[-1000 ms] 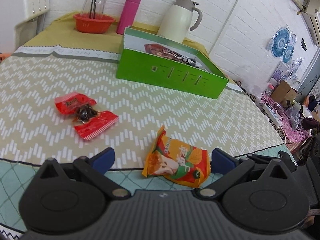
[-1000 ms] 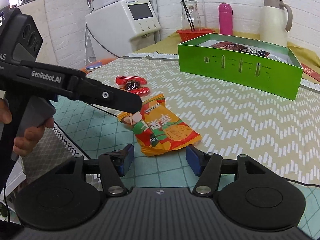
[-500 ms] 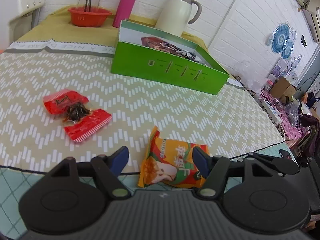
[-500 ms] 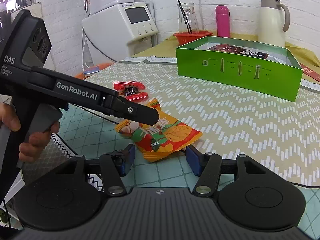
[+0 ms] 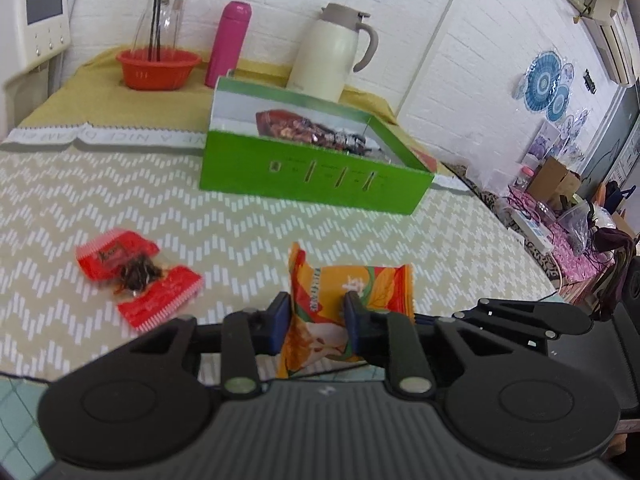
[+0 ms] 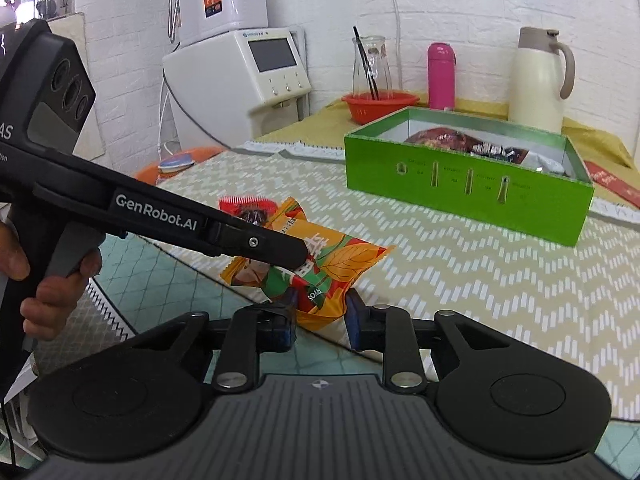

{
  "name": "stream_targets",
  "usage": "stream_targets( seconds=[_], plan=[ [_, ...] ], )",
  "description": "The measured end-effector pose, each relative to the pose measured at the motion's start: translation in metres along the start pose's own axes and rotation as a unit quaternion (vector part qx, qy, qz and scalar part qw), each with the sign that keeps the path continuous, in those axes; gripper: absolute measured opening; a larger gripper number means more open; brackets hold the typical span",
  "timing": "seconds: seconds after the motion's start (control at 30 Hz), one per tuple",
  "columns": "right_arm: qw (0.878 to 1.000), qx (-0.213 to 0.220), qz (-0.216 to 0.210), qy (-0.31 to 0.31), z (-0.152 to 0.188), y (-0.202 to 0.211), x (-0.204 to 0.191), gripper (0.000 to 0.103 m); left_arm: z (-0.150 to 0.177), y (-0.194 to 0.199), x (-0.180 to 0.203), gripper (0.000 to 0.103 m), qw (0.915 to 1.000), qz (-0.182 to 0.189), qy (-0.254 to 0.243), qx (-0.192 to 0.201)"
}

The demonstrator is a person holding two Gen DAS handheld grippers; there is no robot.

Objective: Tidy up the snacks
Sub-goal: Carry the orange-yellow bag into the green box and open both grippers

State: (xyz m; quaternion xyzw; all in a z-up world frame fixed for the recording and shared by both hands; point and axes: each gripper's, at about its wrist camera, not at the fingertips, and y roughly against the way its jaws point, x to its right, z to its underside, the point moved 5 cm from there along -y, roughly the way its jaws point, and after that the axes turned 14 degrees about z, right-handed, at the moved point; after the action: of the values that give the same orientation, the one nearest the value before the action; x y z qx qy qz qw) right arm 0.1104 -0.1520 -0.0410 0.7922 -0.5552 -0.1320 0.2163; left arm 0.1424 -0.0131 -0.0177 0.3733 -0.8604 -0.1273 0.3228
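The left gripper (image 5: pixel 314 314) pinches the orange snack packet (image 5: pixel 348 292), its 2 blue pads pressed into the packet's near half, which is lifted and crumpled between them. In the right wrist view the same packet (image 6: pixel 320 264) appears under the left gripper's black arm, and the right gripper (image 6: pixel 320 322) has its fingers around the packet's near corner; whether they touch it I cannot tell.

In the left wrist view a red candy wrapper (image 5: pixel 136 276) lies flat on the zigzag tablecloth (image 5: pixel 240 232) at 9 o'clock from the packet, apart from it. The green box (image 5: pixel 312 172) sits at 12 o'clock, well apart, with dark snack packs inside. Behind it stand a cream jug (image 5: pixel 336 56) at 12 o'clock, a pink bottle (image 5: pixel 228 44) at 11 o'clock and a red bowl (image 5: pixel 158 68) at 10 o'clock.
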Motion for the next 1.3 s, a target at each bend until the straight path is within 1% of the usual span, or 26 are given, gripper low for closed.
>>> stream_targets(
  seconds=[0.13, 0.27, 0.43, 0.57, 0.67, 0.87, 1.0, 1.2, 1.27, 1.3],
  plan=[
    [0.999, 0.045, 0.014, -0.004, -0.033, 0.004, 0.008, 0.044, -0.035, 0.006, 0.009, 0.020, 0.9990, 0.002, -0.024, 0.037],
    [0.996, 0.083, 0.025, -0.005, -0.062, 0.000, 0.014, 0.044, -0.069, 0.007, 0.012, 0.020, 0.9967, -0.004, -0.045, 0.067],
    [0.992, 0.115, 0.041, -0.010, -0.091, -0.016, 0.026, 0.044, -0.108, -0.005, 0.004, 0.020, 0.9942, -0.007, -0.057, 0.091],
    [0.991, 0.126, 0.048, -0.021, -0.108, -0.037, 0.037, 0.044, -0.132, -0.023, -0.008, 0.020, 0.9937, -0.009, -0.052, 0.098],
    [0.991, 0.123, 0.051, -0.028, -0.113, -0.056, 0.048, 0.045, -0.144, -0.040, -0.022, 0.020, 0.9946, -0.010, -0.043, 0.094],
    [0.992, 0.103, 0.061, -0.029, -0.117, -0.093, 0.065, 0.045, -0.162, -0.079, -0.049, 0.020, 0.9970, -0.009, -0.030, 0.072],
    [0.993, 0.094, 0.068, -0.038, -0.124, -0.115, 0.078, 0.045, -0.175, -0.101, -0.063, 0.021, 0.9974, -0.010, -0.024, 0.068],
    [0.993, 0.076, 0.077, -0.036, -0.126, -0.147, 0.091, 0.046, -0.182, -0.129, -0.085, 0.021, 0.9983, -0.023, -0.016, 0.051],
    [0.993, 0.073, 0.082, -0.028, -0.125, -0.154, 0.092, 0.048, -0.183, -0.135, -0.092, 0.021, 0.9984, -0.027, -0.014, 0.047],
    [0.993, 0.073, 0.087, -0.021, -0.125, -0.158, 0.093, 0.053, -0.183, -0.137, -0.093, 0.025, 0.9984, -0.028, -0.015, 0.047]
  ],
)
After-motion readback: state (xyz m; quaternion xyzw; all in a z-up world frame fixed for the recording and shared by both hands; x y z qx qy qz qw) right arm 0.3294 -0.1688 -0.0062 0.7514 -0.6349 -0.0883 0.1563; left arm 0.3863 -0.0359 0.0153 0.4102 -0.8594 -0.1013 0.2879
